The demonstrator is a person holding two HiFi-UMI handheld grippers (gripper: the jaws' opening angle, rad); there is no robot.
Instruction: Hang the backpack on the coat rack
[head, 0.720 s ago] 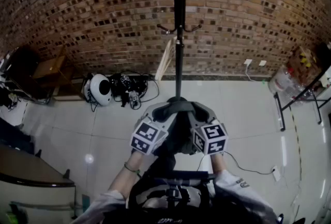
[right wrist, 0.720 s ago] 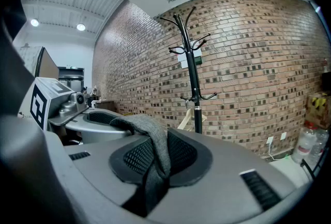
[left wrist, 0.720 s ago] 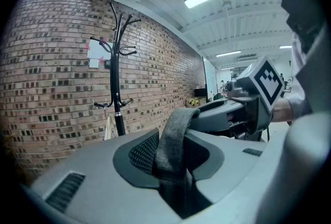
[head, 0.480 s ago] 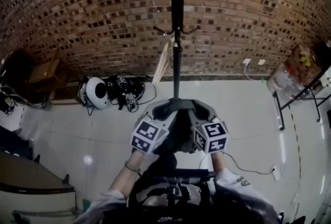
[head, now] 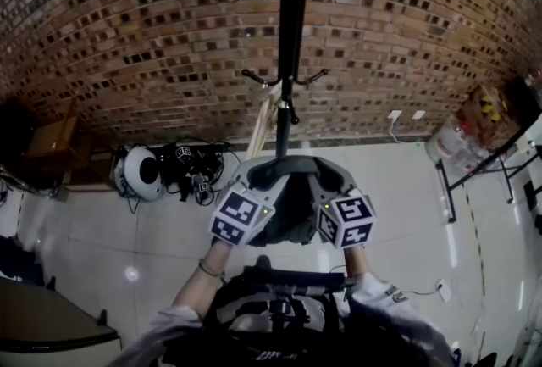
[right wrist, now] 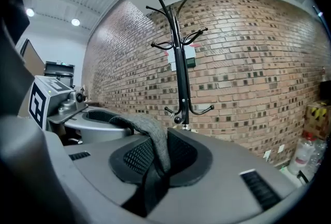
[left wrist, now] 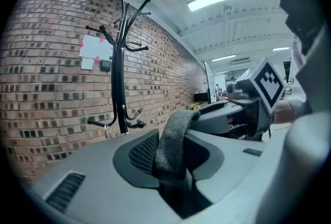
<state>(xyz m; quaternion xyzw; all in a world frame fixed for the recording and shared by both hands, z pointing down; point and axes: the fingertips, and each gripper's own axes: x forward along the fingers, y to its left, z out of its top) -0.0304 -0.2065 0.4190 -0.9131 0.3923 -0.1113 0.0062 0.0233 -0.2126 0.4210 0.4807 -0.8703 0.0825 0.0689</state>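
Note:
The black coat rack (head: 290, 35) stands against the brick wall, with hooks at two heights; it also rises in the left gripper view (left wrist: 120, 62) and the right gripper view (right wrist: 178, 62). Both grippers hold up the backpack's grey top strap (head: 292, 170) just in front of the pole. My left gripper (head: 254, 180) is shut on the strap (left wrist: 173, 140), which runs between its jaws. My right gripper (right wrist: 155, 158) is shut on the same strap (right wrist: 150, 145). The dark backpack body (head: 279, 314) hangs below, close to the person. The rack's base is hidden behind the grippers.
A white helmet-like thing (head: 140, 173) and tangled cables (head: 190, 166) lie on the floor left of the rack. A wooden board (head: 262, 132) leans on the wall. At the right stand a metal-frame table (head: 483, 170) and water bottles (head: 453, 136).
The person has stepped nearer the rack: the pole and hooks look larger and closer. Both grippers have moved up the picture with the strap, still gripped.

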